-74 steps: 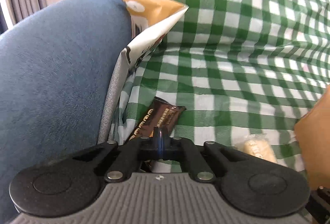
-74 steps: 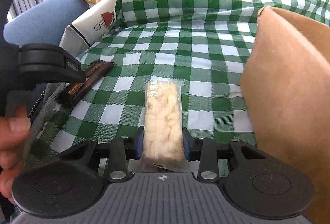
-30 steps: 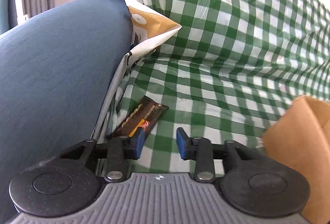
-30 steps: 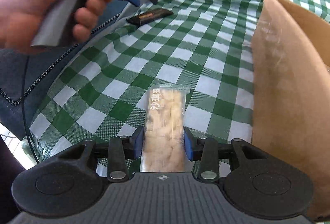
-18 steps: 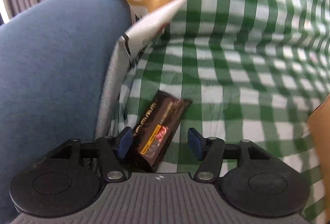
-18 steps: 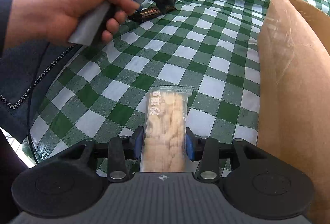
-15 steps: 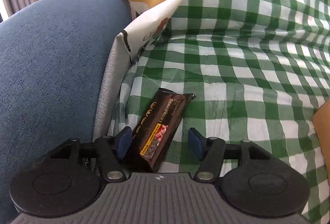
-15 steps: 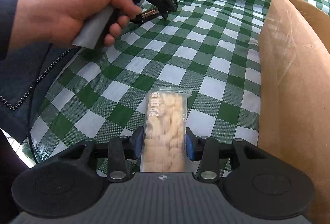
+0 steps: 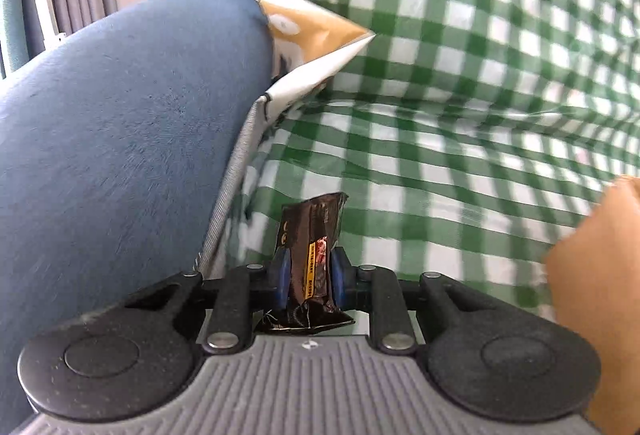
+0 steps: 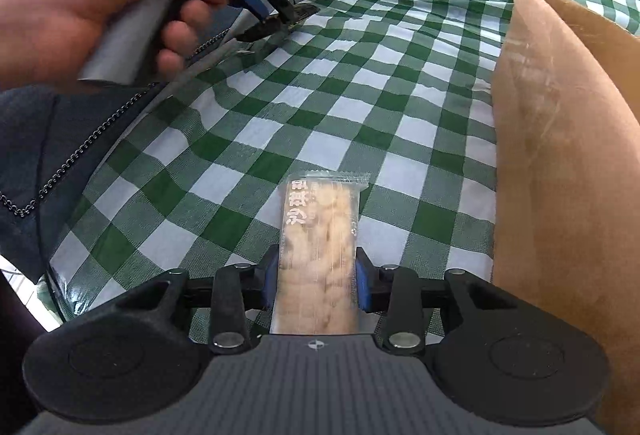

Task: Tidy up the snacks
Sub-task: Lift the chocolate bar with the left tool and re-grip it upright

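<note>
Picking-up is underway: the left hand-held gripper [image 9: 306,275] is closing on the dark snack bar [image 9: 310,241] near the tabletop's [image 10: 320,83] left edge, while the right hand-held gripper [image 10: 316,281] is clamping the pale snack pack [image 10: 320,235]. Next, both probably need carrying to the cardboard box [image 10: 560,155].

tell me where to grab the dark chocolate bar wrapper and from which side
Grip the dark chocolate bar wrapper across its narrow width near the end, coming in lengthwise from the end facing the person. It is long, flat and slim, so the pads span the short sides. The left gripper is closing on it that way now.
</note>
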`<state>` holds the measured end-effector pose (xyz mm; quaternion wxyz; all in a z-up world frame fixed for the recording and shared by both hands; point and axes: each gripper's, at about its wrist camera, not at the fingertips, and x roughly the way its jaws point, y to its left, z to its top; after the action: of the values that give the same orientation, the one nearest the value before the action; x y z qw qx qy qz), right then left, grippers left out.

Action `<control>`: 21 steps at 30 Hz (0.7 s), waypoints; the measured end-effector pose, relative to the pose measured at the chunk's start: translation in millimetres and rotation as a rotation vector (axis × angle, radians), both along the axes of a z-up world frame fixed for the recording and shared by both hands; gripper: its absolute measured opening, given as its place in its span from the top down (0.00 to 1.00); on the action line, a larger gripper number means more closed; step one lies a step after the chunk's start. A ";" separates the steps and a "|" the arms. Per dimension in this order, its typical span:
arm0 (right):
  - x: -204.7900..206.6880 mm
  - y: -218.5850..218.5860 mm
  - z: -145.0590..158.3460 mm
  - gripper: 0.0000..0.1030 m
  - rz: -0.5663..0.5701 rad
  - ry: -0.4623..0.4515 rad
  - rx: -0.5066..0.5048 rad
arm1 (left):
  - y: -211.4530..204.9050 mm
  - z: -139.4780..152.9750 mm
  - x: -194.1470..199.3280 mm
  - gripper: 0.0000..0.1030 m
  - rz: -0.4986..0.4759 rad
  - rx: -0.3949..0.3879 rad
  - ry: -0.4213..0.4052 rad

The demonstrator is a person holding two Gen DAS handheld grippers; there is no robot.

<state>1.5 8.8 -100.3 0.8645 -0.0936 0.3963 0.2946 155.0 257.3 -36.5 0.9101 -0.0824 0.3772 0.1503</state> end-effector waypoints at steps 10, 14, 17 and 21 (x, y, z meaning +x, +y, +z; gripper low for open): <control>-5.3 -17.5 1.8 0.63 -0.063 0.025 0.026 | -39.0 8.9 -81.5 0.77 -0.051 -0.351 0.156; -18.1 -18.9 5.3 0.63 -0.041 0.010 0.024 | -42.9 -9.3 -104.3 0.76 -0.047 -0.497 0.266; -23.6 -18.7 6.1 0.63 -0.022 -0.001 0.016 | -37.2 -18.6 -113.8 0.76 0.020 -0.529 0.310; -26.8 -19.2 5.8 0.63 -0.011 -0.008 0.005 | -27.7 -12.4 -123.8 0.72 0.098 -0.510 0.268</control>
<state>-25.3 -10.4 -94.6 0.8681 -0.0902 0.3925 0.2903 31.2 229.6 -48.9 0.7937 -0.3060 0.5153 0.1041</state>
